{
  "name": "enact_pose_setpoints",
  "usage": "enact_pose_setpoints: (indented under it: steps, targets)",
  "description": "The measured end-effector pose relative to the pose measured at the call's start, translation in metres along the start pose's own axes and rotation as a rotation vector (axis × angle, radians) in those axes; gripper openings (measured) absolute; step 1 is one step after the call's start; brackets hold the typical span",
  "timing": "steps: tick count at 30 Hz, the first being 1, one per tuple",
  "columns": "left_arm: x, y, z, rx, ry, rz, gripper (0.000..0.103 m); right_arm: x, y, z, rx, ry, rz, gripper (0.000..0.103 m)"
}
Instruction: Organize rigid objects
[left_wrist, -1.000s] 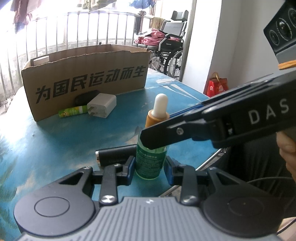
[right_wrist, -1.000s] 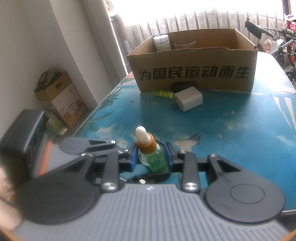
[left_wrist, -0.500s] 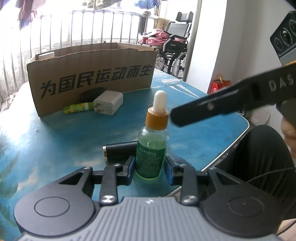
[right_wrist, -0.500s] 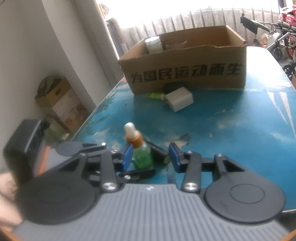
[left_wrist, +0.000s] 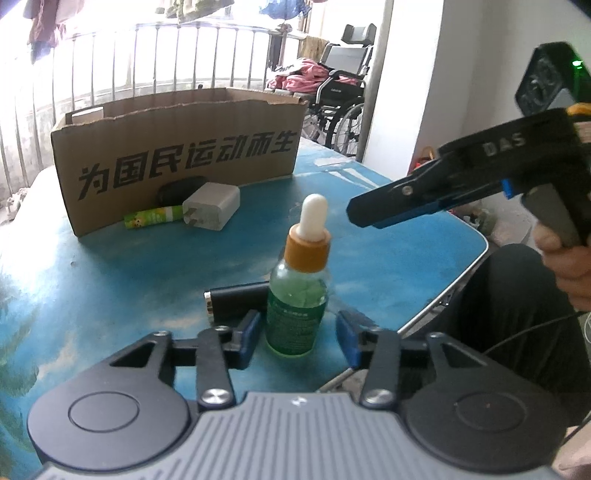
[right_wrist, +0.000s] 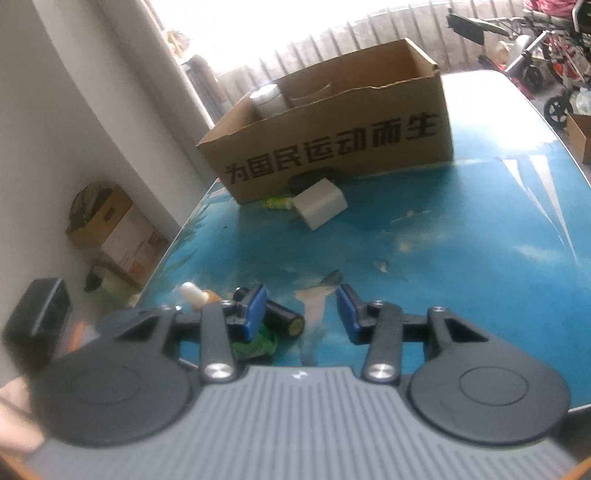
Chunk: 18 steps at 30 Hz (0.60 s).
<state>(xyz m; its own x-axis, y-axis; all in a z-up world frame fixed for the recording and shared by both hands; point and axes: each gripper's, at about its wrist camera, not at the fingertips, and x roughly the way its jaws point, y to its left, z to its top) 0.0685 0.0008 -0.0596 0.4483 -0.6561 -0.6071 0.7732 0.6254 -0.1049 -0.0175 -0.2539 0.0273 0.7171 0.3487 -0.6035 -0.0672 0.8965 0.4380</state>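
Both grippers angle downward; left gripper (left_wrist: 299, 338) opening around dropper bottle (left_wrist: 298, 295).

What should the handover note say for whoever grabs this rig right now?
Left gripper: jaws opening, dropper bottle standing upright between them, pads clear of the glass.
Right gripper: open and empty, off to the bottle's right.
On the blue table: black cylinder lying just behind the bottle; white charger, green tube and a dark object against the cardboard box front.
Done: a white container already sits in the box.
Left: bottle, cylinder, charger, tube and the dark object are all outside the box.
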Motion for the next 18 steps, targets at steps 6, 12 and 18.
enact_pose_setpoints:
  steps: [6, 12, 18]
  targets:
    - [-0.011, 0.001, -0.001, 0.008, -0.001, -0.028, 0.058, 0.007, -0.010, 0.000, 0.091, 0.023, 0.026, 0.041]
    - [-0.033, 0.009, -0.007, 0.013, -0.016, 0.009, 0.066, 0.019, -0.025, -0.001, 0.201, 0.068, 0.035, 0.037]
    - [-0.044, 0.033, -0.001, -0.040, -0.035, 0.090, 0.061, 0.033, -0.025, 0.020, 0.139, 0.139, 0.056, 0.037]
